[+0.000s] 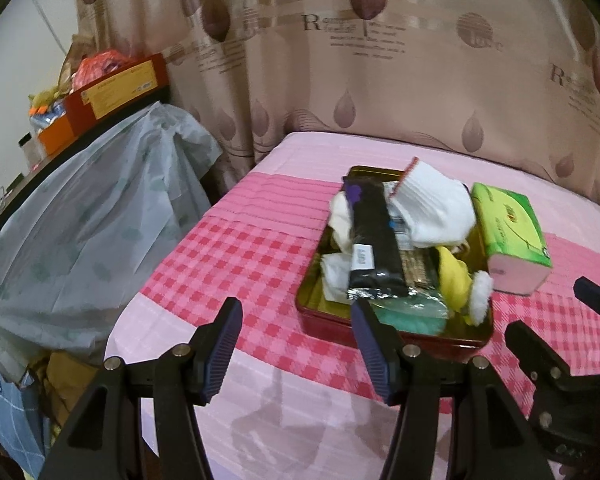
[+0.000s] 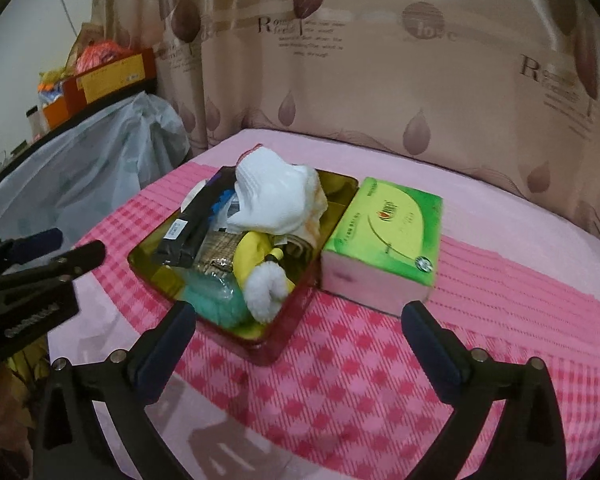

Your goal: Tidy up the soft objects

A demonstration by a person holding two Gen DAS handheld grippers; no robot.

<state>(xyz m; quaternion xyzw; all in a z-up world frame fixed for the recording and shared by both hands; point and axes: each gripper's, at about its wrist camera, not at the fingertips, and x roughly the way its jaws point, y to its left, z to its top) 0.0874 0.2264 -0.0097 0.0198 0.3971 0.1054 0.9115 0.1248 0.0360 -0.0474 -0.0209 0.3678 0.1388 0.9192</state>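
A bed spread with a pink checked and striped cover (image 2: 340,380) stands before a beige leaf-printed curtain (image 2: 380,80). Near its middle lies a shallow red metal tin with a gold interior (image 1: 320,312), heaped with soft items: a white ribbed sock (image 2: 268,196), a yellow-and-white plush toy (image 2: 260,272), a teal sponge in clear wrap (image 2: 216,300) and a black flat packet (image 1: 374,240). A green soft pack of tissues (image 2: 384,236) lies outside, touching the tin's wall. Sorting appears nearly complete; the tissues perhaps remain. The left gripper (image 1: 296,344) and right gripper (image 2: 300,344) both stand wide apart, empty.
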